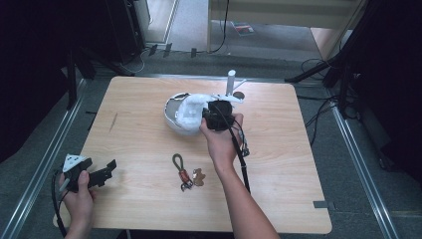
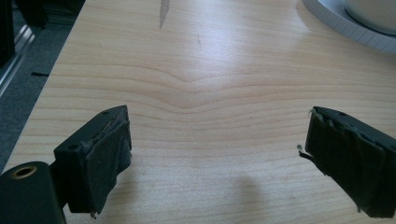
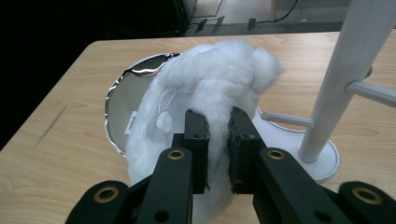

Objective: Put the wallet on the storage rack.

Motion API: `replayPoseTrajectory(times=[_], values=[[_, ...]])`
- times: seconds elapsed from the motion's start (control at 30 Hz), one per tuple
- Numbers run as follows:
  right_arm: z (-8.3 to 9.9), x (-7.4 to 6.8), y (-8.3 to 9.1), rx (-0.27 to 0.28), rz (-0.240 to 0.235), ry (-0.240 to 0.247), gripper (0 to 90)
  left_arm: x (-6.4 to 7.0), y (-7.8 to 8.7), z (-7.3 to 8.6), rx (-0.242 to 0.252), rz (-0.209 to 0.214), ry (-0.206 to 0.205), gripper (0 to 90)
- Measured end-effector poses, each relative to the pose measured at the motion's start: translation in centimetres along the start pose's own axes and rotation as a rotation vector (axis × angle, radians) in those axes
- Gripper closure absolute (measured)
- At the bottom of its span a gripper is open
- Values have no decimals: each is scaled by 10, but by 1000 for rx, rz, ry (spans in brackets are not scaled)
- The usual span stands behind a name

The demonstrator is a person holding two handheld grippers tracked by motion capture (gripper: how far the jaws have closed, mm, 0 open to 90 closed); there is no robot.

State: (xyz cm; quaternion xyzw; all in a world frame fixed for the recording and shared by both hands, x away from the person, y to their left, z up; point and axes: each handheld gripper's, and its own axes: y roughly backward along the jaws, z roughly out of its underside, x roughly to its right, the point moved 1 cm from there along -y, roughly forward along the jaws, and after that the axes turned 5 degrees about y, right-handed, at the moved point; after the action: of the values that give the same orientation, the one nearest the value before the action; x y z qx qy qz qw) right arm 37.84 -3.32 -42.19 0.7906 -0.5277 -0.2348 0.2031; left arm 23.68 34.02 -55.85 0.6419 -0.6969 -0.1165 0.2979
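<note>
A white fluffy plush toy (image 3: 219,74) hangs above a round white bowl (image 3: 122,105) near the far middle of the table. My right gripper (image 3: 217,128) is shut on the plush, its two black jaws pinching the fur. In the high view the plush (image 1: 191,109) drapes over the bowl (image 1: 171,107) beside my right gripper (image 1: 217,112). A white stand with pegs (image 3: 343,70) rises just right of the bowl. My left gripper (image 1: 107,171) rests at the table's front left, open, with bare wood between its pads (image 2: 105,158).
A keyring with a dark loop strap and small brown charms (image 1: 185,174) lies on the table in front of the bowl. The stand's post (image 1: 231,82) is at the back. The wooden table (image 1: 149,199) ends in dark floor, cables and metal rails.
</note>
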Motion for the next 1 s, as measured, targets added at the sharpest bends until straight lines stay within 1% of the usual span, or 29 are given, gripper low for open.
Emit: replayPoseTrajectory(times=[0.07,0.3,0.43,0.47,0.5,0.53,0.57,0.6,0.63,0.73,0.9,1.0], values=[[0,-3,-4,-3,15,2,810,0,0,0,0,1,1,77],[-2,-12,-14,-14,35,9,806,0,0,0,-1,2,5,77],[-2,-16,-16,-12,49,18,797,0,0,0,-3,3,5,76],[-3,-18,-16,-1,41,21,772,0,0,0,-4,3,5,77],[-3,-19,-16,8,20,16,757,0,0,0,-4,3,5,77],[-4,-21,-16,15,9,13,738,-1,0,0,-4,3,5,77],[-4,-21,-16,15,9,13,738,-1,0,0,-4,3,5,77],[-6,-22,-15,27,-13,9,717,0,0,0,-3,3,6,77],[-6,-22,-15,27,-13,9,717,0,0,0,-3,3,6,77],[-7,-23,-16,34,-57,6,706,0,0,0,-4,3,6,77],[-9,-26,-17,54,-72,9,690,0,0,0,-4,2,6,77],[-10,-31,-21,54,-46,35,718,0,0,0,-3,2,4,77]])
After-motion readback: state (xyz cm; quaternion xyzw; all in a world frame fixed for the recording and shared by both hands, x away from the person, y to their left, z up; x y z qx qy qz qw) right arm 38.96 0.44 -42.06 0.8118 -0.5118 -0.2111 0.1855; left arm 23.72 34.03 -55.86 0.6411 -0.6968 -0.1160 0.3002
